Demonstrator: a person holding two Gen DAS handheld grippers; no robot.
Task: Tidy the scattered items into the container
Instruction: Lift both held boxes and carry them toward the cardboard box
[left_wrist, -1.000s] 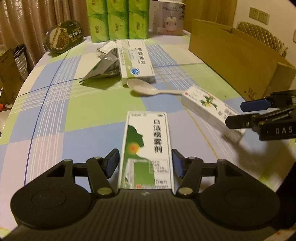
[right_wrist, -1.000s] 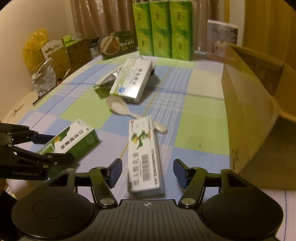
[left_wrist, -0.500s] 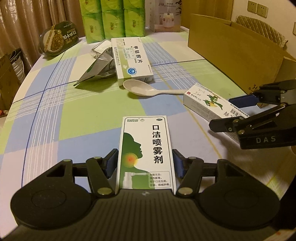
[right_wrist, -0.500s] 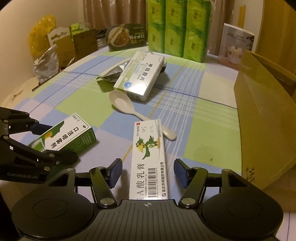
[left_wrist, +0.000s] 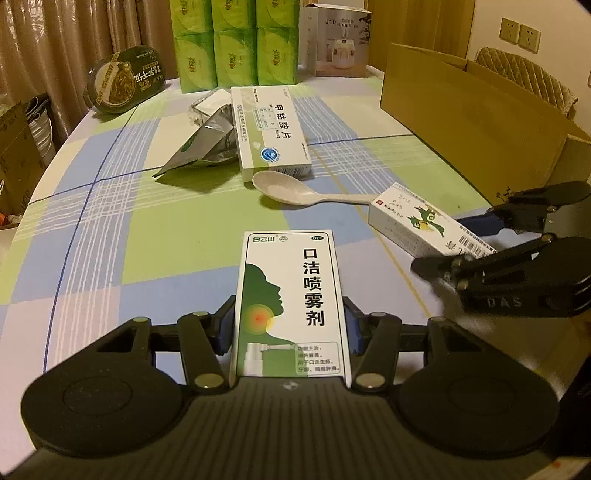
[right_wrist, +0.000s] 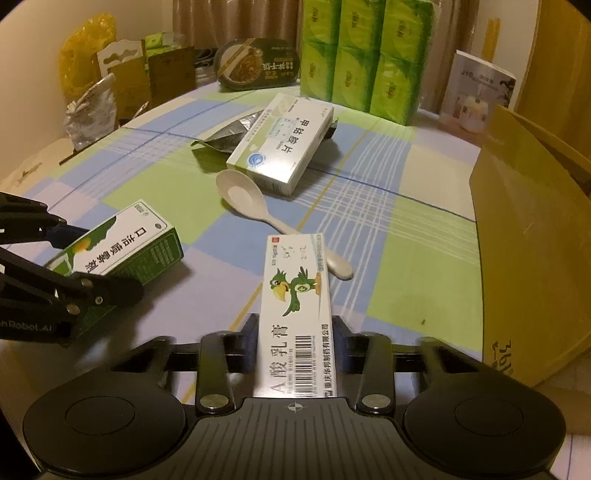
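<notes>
Nearest in the left wrist view, left hand-held gripper (left_wrist: 289, 328) pinching a green-and-white throat spray box (left_wrist: 290, 306) by its long sides, blue pads (left_wrist: 224, 329) pressed to the carton over the checked table (left_wrist: 110, 236). In the right wrist view, right hand-held gripper (right_wrist: 294, 347) clamped likewise on a long white ointment box (right_wrist: 297, 317) printed with a green cartoon bird, far end of the carton just beside a cream plastic spoon (right_wrist: 255, 206). Beyond the spoon's bowl, a white tablet box (right_wrist: 282, 142) resting partly on a crumpled silver foil pouch (right_wrist: 225, 138). At the right edge of the table, open cardboard box (right_wrist: 517, 240) standing well apart from both held cartons. Farther back, stacked green tissue packs (right_wrist: 364, 51), a dark oval instant-noodle bowl (right_wrist: 258, 66) and a small white product box (right_wrist: 476, 96), curtains behind.
</notes>
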